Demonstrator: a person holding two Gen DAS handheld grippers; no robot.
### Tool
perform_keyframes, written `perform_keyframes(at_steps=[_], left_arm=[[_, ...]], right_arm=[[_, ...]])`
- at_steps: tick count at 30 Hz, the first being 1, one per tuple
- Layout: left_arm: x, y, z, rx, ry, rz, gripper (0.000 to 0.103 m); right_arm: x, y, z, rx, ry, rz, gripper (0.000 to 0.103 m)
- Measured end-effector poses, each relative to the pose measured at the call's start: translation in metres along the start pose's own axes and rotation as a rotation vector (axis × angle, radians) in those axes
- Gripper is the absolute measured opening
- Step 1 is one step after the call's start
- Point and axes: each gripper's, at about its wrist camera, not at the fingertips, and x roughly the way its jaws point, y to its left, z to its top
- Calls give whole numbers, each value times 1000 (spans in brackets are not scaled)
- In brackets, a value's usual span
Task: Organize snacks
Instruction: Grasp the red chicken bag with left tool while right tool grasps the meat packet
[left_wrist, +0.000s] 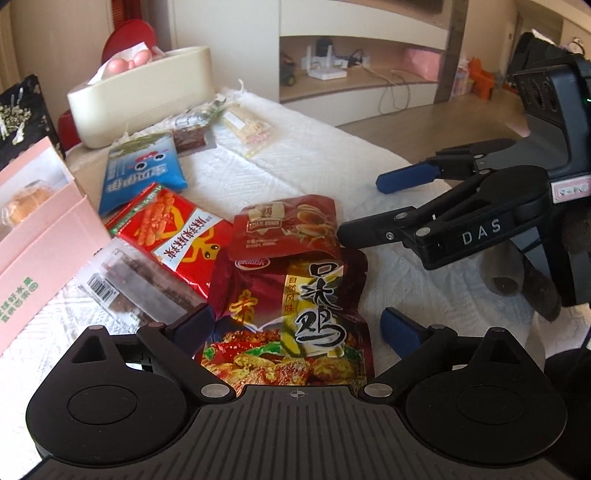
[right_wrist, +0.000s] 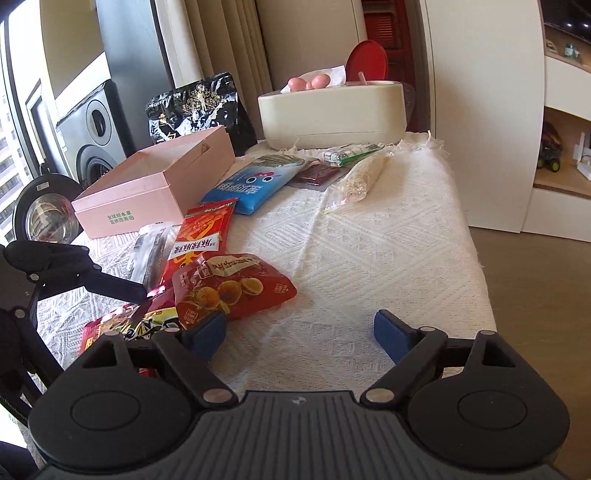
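A dark red chicken snack pack (left_wrist: 295, 314) lies flat on the white cloth, between the wide-apart fingers of my left gripper (left_wrist: 299, 321); the pads do not touch it. A red quail-egg pack (left_wrist: 291, 225) (right_wrist: 232, 288) rests on its far end. My right gripper (right_wrist: 299, 328) stands open over bare cloth, just right of the quail-egg pack, and shows from the side in the left wrist view (left_wrist: 362, 206). One finger (right_wrist: 110, 284) of the left gripper shows at the left of the right wrist view.
A red spicy-strip pack (right_wrist: 203, 236), a blue pack (right_wrist: 255, 184), a clear barcoded pack (left_wrist: 125, 284) and smaller packs (right_wrist: 362, 177) lie further back. An open pink box (right_wrist: 147, 184) stands left, a cream tissue box (right_wrist: 332, 110) behind. The table edge (right_wrist: 480, 266) drops off right.
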Motion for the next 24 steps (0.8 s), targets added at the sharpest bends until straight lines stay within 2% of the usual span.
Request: perform_keyframes(at_steps=[5, 9, 15, 17, 21, 24], left_arm=[[-2, 15, 4, -40, 56, 10, 100], [-1, 12, 3, -31, 54, 35, 100], [-3, 9, -6, -23, -3, 54, 100], [-6, 8, -8, -19, -14, 56, 99], [-23, -4, -17, -15, -80, 76, 80], [-33, -9, -30, -56, -109, 97, 78]], right_arm=[[0, -3, 1, 12, 1, 25, 92], [0, -2, 1, 8, 3, 26, 93], [0, -1, 1, 6, 7, 31, 95], [1, -3, 2, 5, 18, 56, 100], [1, -10, 5, 29, 32, 115, 103], [1, -9, 5, 5, 45, 118, 103]])
